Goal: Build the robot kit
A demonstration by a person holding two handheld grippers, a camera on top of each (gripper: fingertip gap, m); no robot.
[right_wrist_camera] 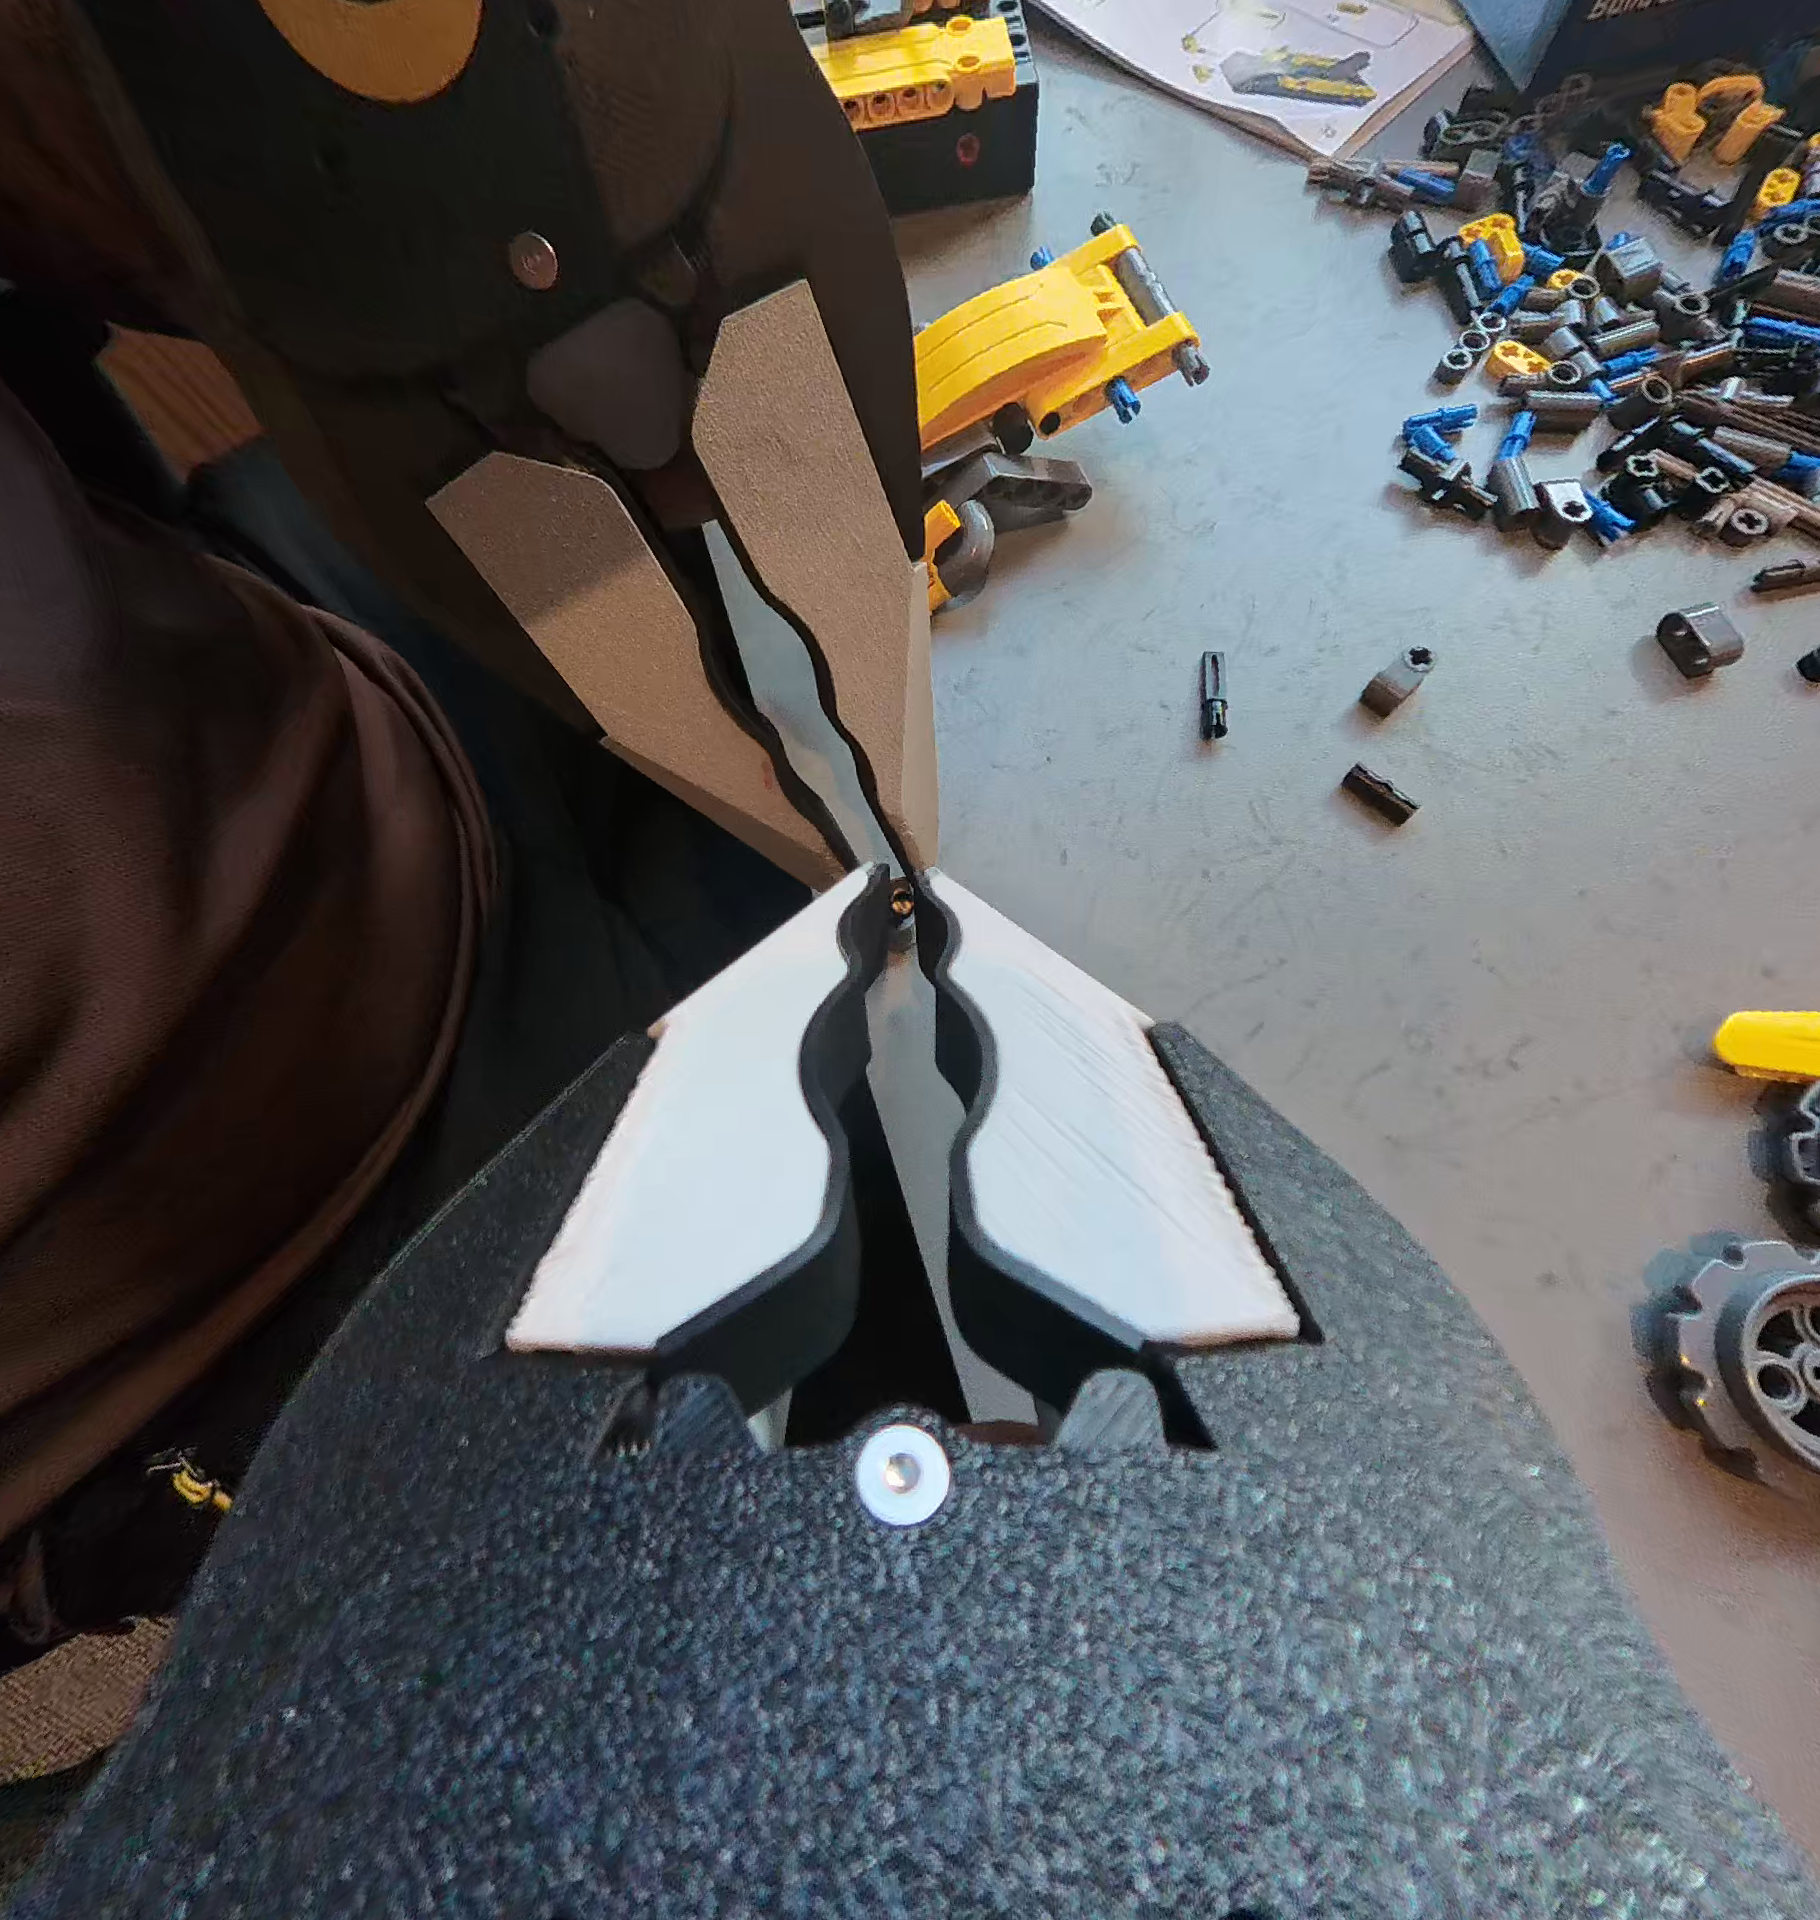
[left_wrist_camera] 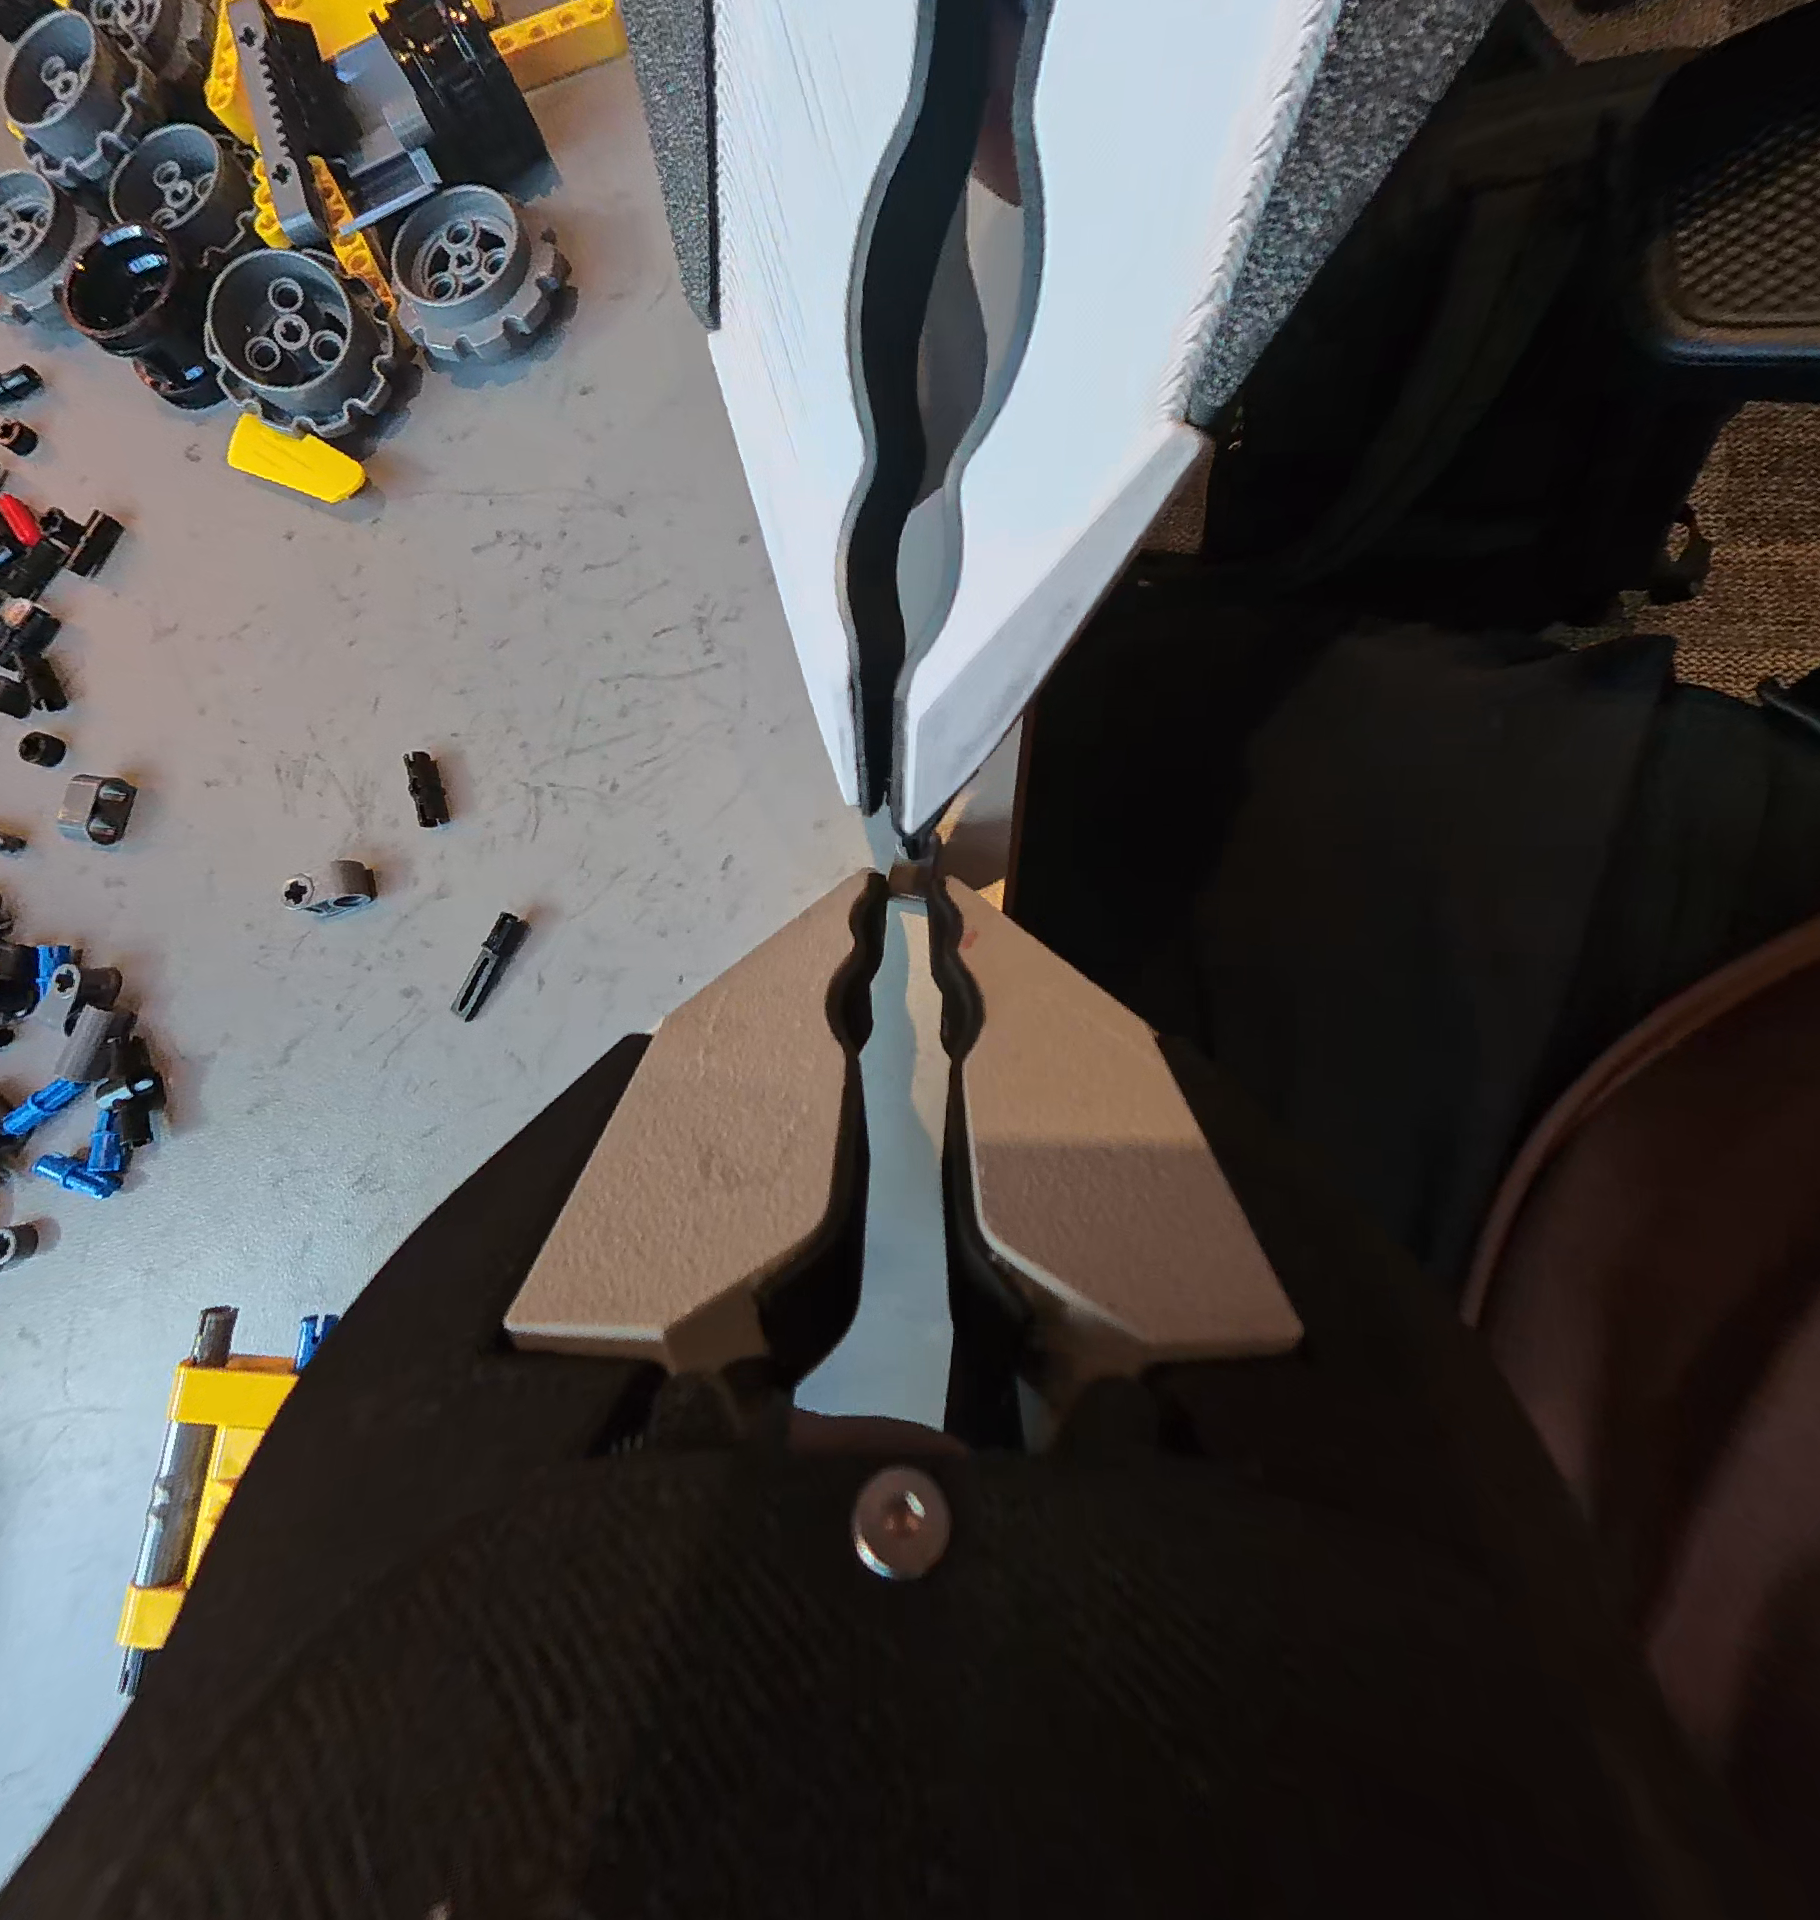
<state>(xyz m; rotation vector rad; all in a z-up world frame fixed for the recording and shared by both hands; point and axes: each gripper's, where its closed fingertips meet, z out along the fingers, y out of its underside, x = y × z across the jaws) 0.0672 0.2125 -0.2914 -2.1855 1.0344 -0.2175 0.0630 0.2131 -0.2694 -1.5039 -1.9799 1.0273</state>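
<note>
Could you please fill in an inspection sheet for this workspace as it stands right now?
Surface: grey scuffed tabletop.
Job's things: a tiny grey piece pinched at the meeting gripper tips, beyond the table edge.
Clutter: grey toothed wheels, yellow curved panel assembly, heap of blue, black and yellow connectors, loose black pins, a printed booklet.
Grippers: left gripper, tan fingers, shut on the piece; right gripper, white fingers, tip to tip with it, also shut on it.
Cables: a yellow-and-black cord by the person's clothing.
Surroundings: person in dark clothing, mesh chair, carpet.
</note>
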